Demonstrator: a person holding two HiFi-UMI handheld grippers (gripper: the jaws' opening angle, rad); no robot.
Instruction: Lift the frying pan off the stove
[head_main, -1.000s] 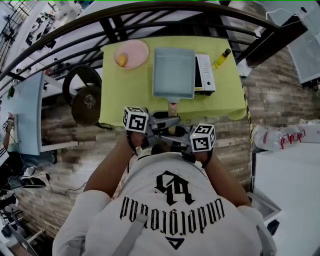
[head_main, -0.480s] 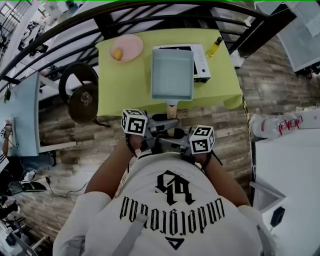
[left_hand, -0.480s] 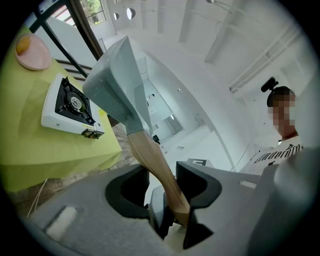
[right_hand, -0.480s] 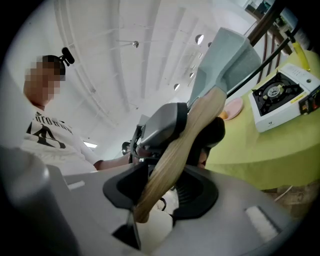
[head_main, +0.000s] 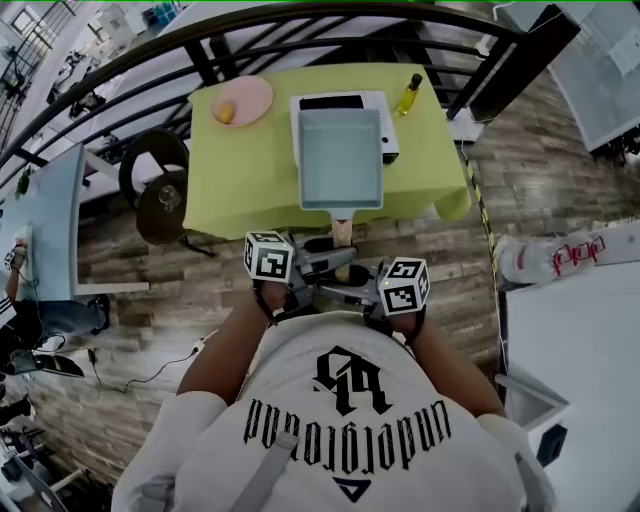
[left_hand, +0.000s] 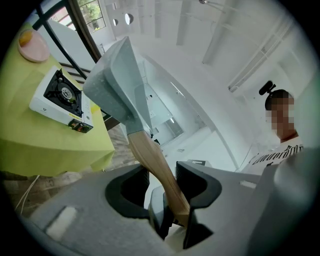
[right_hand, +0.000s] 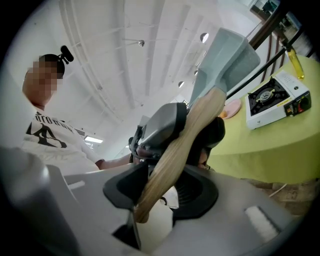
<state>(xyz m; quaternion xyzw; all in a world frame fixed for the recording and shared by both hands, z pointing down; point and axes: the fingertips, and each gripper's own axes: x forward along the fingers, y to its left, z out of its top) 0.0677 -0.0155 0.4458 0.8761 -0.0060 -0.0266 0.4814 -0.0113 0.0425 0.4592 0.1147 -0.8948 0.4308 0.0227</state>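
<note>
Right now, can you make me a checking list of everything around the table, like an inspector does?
Surface: table under a green cloth, mostly bare.
Job's things: frying pan lifted clear of the stove, held by its wooden handle; the stove sits bare on the table.
Clutter: pink plate with a small yellow-orange food; bottle of yellow liquid near the stove.
Claws: left claw and right claw both shut on the handle.
Cables: one dark cable on the wooden floor.
Surroundings: dark railing behind the table; white table at the right.
</note>
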